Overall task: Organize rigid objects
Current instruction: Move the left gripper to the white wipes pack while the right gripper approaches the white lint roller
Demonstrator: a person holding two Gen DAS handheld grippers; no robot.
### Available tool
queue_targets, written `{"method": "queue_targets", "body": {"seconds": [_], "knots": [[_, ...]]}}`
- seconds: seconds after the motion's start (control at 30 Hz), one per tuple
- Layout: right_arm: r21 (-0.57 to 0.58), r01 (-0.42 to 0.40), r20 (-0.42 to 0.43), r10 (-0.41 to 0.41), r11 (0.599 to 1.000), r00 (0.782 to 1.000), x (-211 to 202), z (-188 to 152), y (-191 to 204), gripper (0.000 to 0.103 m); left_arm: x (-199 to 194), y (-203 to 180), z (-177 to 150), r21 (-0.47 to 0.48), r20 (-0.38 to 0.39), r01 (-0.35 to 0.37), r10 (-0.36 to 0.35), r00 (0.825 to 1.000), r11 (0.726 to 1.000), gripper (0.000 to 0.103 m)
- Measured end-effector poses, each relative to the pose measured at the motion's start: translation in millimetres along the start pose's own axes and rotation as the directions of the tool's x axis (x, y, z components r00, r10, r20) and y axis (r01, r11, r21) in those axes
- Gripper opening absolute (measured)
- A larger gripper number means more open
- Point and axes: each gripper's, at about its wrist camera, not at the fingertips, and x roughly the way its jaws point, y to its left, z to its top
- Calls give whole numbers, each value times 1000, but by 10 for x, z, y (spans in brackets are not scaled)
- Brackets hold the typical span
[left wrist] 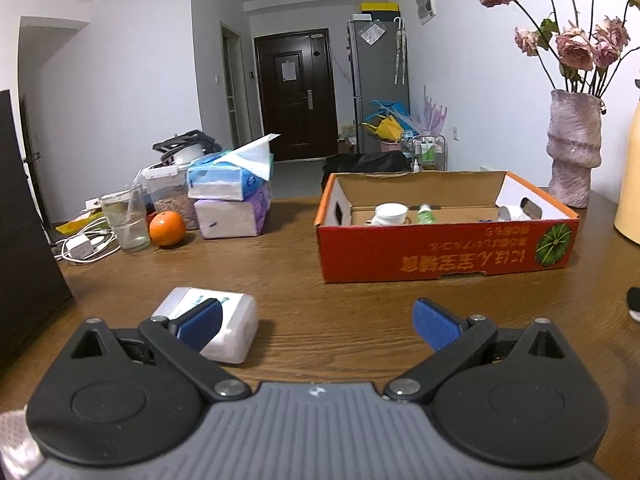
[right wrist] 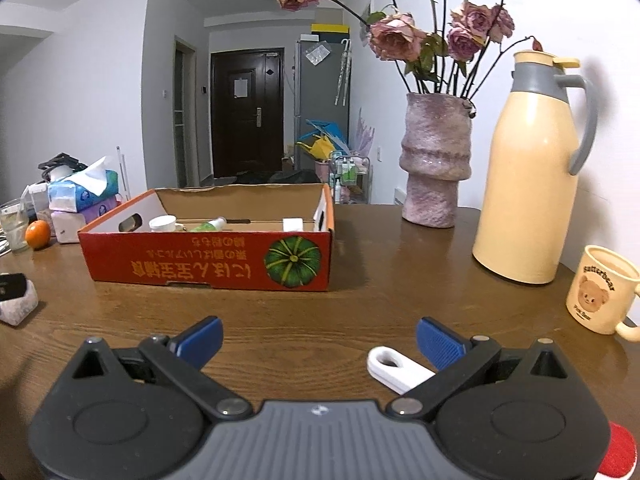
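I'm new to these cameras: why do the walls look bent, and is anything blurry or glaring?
Left wrist view: fisheye bends the walls, corners go dark, the white box beside the open tool looks soft. Right wrist view: same curving, a sheen on the table behind the orange carton.

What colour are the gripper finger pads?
Blue, ribbed pads on black linkages. The right wrist view shows them best; both grippers look alike.
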Motion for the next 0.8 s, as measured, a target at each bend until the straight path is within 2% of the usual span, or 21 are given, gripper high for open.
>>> {"method": "queue_targets", "body": {"seconds": [0.33, 0.8], "knots": [[-9, 51, -20, -51, 999, 998, -24, -90, -64, 103, 176, 445, -99, -33, -32, -39, 38, 999, 999, 103], [-24, 81, -45, -82, 996, 996, 47, -155, 26, 103, 782, 821, -81, -22, -121, -2, 0, 993, 1000, 103]]}}
